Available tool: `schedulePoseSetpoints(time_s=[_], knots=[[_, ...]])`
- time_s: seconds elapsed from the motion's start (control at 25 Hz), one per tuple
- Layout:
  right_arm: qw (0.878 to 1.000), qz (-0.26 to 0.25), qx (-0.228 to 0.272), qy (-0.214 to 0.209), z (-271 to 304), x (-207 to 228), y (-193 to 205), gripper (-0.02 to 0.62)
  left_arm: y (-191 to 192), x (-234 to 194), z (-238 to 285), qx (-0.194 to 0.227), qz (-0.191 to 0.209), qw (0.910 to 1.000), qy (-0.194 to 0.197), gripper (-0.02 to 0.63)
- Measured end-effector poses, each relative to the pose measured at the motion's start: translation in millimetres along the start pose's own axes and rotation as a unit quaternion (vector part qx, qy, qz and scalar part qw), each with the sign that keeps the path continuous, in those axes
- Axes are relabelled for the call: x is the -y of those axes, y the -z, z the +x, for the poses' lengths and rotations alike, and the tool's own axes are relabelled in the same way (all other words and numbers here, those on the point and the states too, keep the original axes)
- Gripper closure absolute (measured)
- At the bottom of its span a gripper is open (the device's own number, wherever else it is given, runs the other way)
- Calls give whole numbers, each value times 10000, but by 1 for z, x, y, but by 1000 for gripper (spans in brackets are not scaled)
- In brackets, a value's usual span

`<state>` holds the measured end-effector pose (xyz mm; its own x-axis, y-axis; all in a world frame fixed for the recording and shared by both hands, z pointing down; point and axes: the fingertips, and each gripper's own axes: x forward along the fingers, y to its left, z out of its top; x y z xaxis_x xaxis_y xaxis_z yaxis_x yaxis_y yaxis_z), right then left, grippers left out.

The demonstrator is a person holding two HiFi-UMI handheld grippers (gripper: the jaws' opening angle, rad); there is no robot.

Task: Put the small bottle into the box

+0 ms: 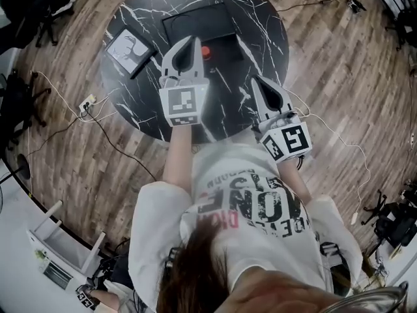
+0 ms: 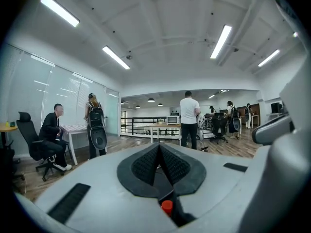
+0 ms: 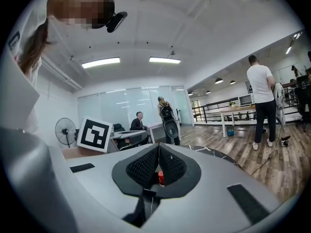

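Only a red cap marks the small bottle [image 1: 205, 51], its body unclear; left gripper [image 1: 193, 40] and right gripper [image 1: 257, 79] fingers pressed together.

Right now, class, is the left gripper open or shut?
Shut. The left gripper has its ribbed pads pressed together along one line, with no gap and nothing between them.

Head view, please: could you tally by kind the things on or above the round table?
Tools: 2, the left tool and the right tool
Black box: 1
Small bottle with red cap: 1
Framed picture: 1
Total: 5
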<state>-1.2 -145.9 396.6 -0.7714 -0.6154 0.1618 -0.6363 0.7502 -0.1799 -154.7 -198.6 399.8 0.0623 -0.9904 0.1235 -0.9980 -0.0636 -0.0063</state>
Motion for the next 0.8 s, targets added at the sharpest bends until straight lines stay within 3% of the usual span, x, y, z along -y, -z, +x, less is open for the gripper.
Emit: schedulePoseSetpoints(time_s=[0.8], knots=[[9970,-51,373,-680,-19,18,-39,594,-61,6,-49,513,-9,9941,-953,603]])
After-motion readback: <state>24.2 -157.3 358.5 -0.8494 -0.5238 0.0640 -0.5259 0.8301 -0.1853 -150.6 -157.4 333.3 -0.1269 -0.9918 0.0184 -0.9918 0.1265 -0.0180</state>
